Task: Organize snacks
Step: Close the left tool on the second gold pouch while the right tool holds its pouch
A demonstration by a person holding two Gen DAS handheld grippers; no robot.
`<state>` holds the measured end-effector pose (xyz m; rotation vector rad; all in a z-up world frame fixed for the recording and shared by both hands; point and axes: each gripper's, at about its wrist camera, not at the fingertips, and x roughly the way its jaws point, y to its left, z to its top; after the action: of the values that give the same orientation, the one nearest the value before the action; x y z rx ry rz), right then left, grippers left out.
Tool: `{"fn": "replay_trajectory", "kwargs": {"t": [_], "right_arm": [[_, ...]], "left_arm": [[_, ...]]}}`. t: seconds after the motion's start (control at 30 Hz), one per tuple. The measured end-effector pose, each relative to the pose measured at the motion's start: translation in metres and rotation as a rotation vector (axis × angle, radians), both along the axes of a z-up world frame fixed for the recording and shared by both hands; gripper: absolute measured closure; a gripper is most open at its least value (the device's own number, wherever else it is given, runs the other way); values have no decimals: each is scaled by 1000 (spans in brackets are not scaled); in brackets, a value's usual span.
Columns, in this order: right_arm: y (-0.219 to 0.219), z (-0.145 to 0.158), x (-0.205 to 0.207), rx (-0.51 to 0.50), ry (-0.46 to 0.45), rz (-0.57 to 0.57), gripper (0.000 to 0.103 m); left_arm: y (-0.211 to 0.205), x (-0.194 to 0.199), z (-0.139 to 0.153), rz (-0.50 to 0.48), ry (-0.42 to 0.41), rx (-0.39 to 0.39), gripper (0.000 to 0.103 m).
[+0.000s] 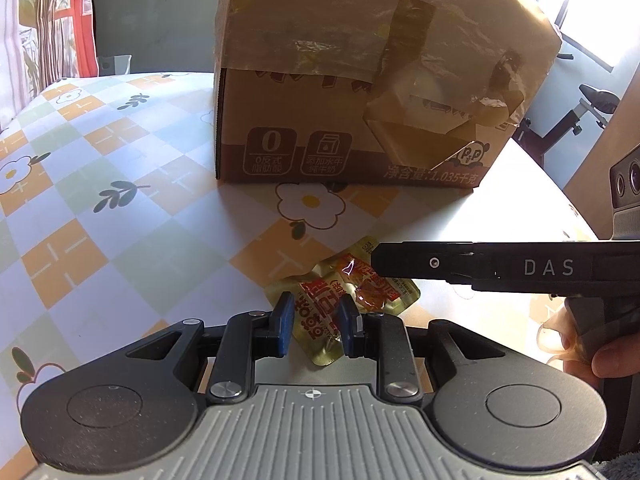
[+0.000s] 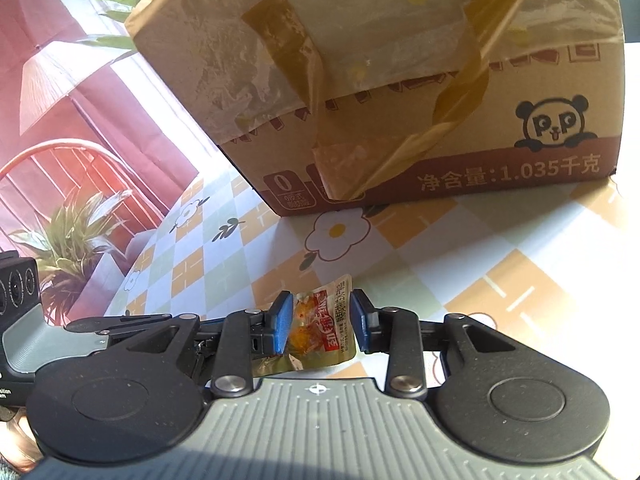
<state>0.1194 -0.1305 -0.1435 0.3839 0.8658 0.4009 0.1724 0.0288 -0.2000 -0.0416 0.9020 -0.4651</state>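
A gold and red snack packet (image 1: 352, 300) lies on the flowered tablecloth (image 1: 120, 200) in front of a taped cardboard box (image 1: 360, 80). My left gripper (image 1: 316, 322) is open, its blue pads on either side of the packet's near end. My right gripper (image 2: 320, 326) reaches in from the right, seen side-on in the left wrist view (image 1: 480, 266). In the right wrist view its blue pads stand either side of the packet (image 2: 320, 332), apparently touching its edges. I cannot tell whether they grip it. The box (image 2: 400, 80) fills the upper right wrist view.
The table's far left edge meets a curtain (image 1: 48, 20) and a grey seat back. A potted plant (image 2: 76, 236) and a red chair (image 2: 60, 168) stand beyond the table. An exercise bike (image 1: 592, 112) stands to the right. A hand (image 1: 600, 356) holds the right gripper.
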Motion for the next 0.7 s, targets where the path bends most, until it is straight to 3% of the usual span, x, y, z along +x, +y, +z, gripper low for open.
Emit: {"fn": "replay_trajectory", "kwargs": {"t": [0.7], "right_arm": [[-2, 5, -7, 16, -41, 21, 68]], "left_arm": [[-1, 2, 0, -3, -3, 14, 76]]}}
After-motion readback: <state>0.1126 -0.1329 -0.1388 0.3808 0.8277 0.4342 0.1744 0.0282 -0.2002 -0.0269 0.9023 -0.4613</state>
